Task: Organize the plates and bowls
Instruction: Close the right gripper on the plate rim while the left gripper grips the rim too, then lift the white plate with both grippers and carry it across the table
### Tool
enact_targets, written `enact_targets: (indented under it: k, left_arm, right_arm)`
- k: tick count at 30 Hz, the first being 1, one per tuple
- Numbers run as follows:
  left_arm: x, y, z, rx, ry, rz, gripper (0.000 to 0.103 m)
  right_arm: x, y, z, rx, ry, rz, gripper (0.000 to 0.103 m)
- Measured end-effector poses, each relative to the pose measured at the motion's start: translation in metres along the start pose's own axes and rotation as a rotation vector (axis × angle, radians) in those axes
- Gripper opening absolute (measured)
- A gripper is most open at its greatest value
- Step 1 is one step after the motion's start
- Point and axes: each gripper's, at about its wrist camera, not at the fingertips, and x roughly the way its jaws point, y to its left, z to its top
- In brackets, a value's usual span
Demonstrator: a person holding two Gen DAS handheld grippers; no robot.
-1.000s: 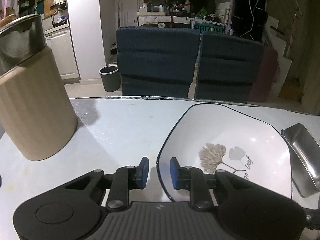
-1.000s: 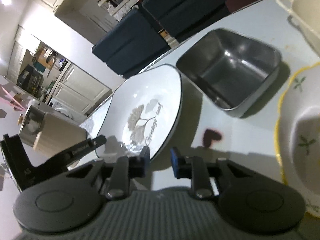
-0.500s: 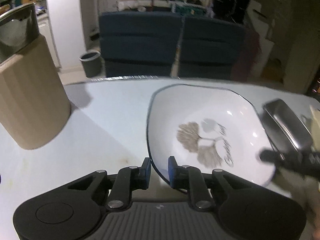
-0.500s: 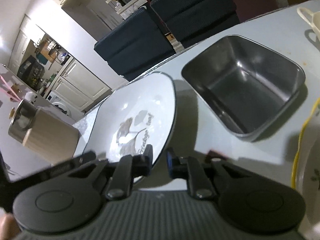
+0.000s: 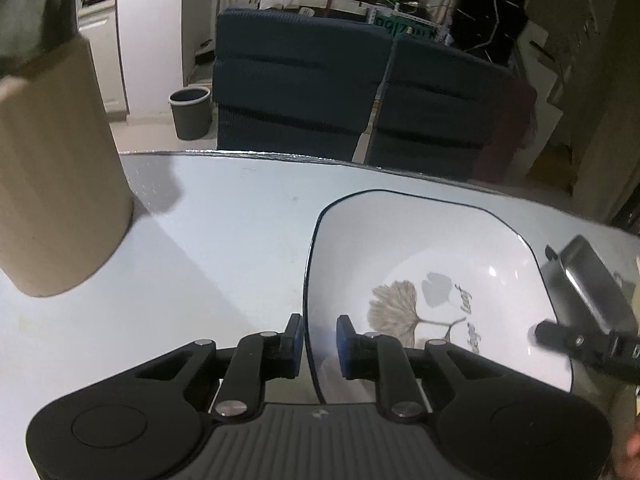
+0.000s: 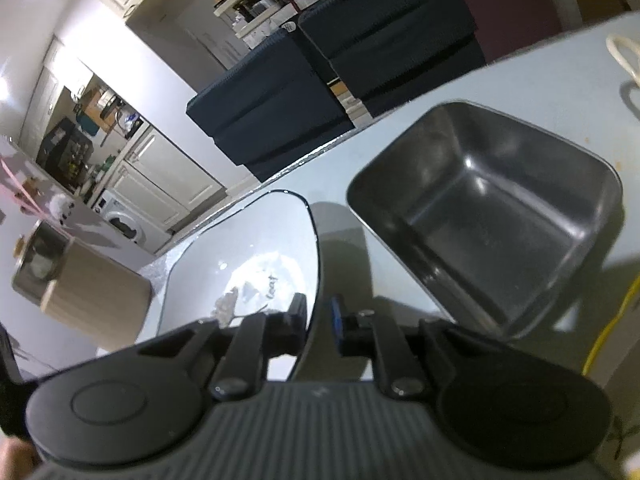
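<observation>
A white plate (image 5: 432, 264) with a thin black rim and a printed leaf motif lies on the pale table (image 5: 224, 240). My left gripper (image 5: 320, 336) straddles the plate's near left rim, blue pads closed on it from both sides. My right gripper (image 6: 319, 314) clamps the opposite rim of the same plate (image 6: 256, 248), which looks tilted here, a shadow beside it. One of the right gripper's fingers (image 5: 560, 334) shows at the plate's right edge in the left wrist view.
A square steel container (image 6: 500, 216) stands just right of the plate, seen edge-on as the steel container (image 5: 592, 280). A beige ribbed canister (image 5: 52, 184) with a metal lid stands at the left. A yellow-rimmed dish (image 6: 600, 344) and a cream handle (image 6: 624, 56) are at the right. Dark blue chairs (image 5: 300, 88) stand beyond the far edge.
The right gripper slid onto the plate's rim and narrowed onto it. Its finger came into the left wrist view at the plate's right edge. The left gripper stayed on the near rim.
</observation>
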Motion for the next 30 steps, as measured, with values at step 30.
enact_targets:
  k: [30]
  left_arm:
    - [-0.025, -0.009, -0.004, 0.020, -0.143, -0.011, 0.016]
  right_arm:
    - [0.007, 0.028, -0.006, -0.226, -0.001, -0.068, 0.013]
